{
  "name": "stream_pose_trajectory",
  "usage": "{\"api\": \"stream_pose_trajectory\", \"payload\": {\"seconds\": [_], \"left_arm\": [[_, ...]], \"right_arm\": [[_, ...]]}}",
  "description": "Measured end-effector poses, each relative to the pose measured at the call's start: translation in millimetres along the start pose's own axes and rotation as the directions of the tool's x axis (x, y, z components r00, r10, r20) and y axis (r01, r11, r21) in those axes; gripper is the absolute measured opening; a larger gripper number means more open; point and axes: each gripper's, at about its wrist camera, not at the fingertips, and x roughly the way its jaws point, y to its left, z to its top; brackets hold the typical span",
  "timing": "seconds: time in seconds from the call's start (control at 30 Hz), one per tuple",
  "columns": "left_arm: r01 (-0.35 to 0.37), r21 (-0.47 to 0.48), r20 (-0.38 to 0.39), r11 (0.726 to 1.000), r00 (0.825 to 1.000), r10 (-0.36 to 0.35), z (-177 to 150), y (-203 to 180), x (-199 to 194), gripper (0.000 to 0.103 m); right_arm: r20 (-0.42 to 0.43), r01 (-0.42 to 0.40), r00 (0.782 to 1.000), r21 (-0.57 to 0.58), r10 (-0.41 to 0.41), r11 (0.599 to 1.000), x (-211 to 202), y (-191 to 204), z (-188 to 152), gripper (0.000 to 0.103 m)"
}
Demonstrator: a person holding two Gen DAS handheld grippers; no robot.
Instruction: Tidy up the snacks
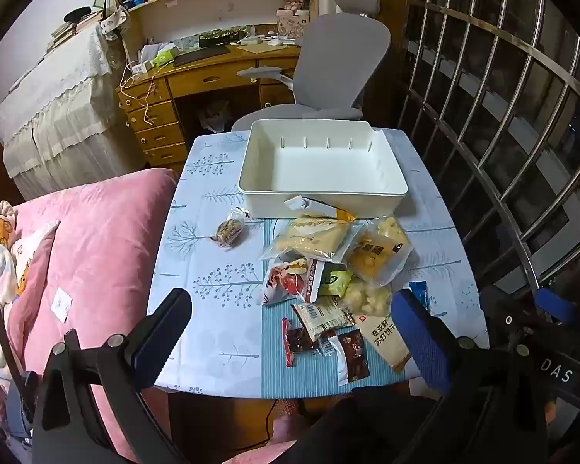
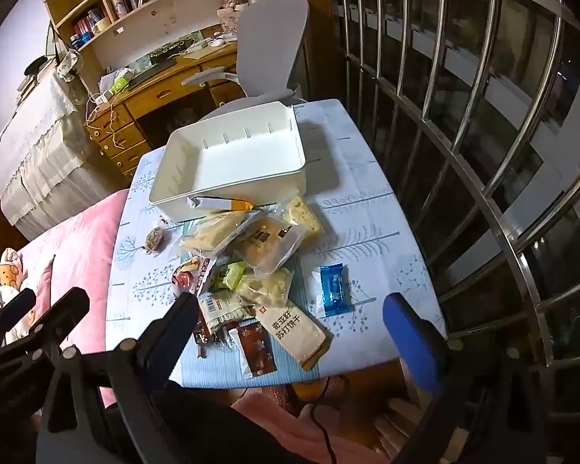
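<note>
An empty white bin [image 1: 323,162] stands at the far side of the small table [image 1: 208,332]; it also shows in the right wrist view [image 2: 228,154]. A pile of snack packets [image 1: 328,270] lies in front of it, with a soda cracker pack [image 2: 295,328], a blue wrapper [image 2: 333,290] and a lone brown snack [image 1: 230,232] to the left. My left gripper [image 1: 290,328] is open and empty, above the table's near edge. My right gripper [image 2: 290,328] is open and empty, over the near end of the pile.
A pink bed [image 1: 89,255] borders the table's left side. A metal window grille [image 1: 522,135] runs along the right. A grey office chair [image 1: 328,65] and a wooden desk [image 1: 197,77] stand behind the table.
</note>
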Motion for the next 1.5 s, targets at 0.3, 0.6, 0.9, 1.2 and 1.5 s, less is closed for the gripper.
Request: {"api": "stream_pose_trajectory", "payload": {"seconds": [0.3,0.6,0.9,1.2,1.5], "left_arm": [[0.0,-0.009,-0.018,1.0,1.0,-0.001,-5.4,1.4,3.8,0.103],[-0.043,-0.019,-0.004,0.999,0.999,0.043,5.0,2.5,3.6,0.103],[-0.066,-0.033,0.054,0.997,0.996,0.068,21.6,3.8,-7.9,0.103],[-0.072,-0.078,0.091,0.994,0.993,0.079,24.1,2.9,-14.0,0.102],[-0.1,-0.106,0.043,0.989,0.994,0.105,3.1,-6.9,-2.4,0.101]], "right_arm": [[-0.01,-0.01,1.0,-0.003,0.01,1.0,2.2,0.6,1.8,0.097],[-0.03,-0.031,0.999,0.006,0.032,0.999,8.4,-2.4,1.4,0.097],[-0.014,-0.032,0.999,0.013,0.032,0.999,9.5,-8.9,9.7,0.097],[0.001,-0.089,0.996,0.023,0.089,0.996,10.2,-17.2,16.2,0.097],[-0.049,-0.157,0.986,0.082,0.161,0.984,26.5,-40.3,14.4,0.097]]}}
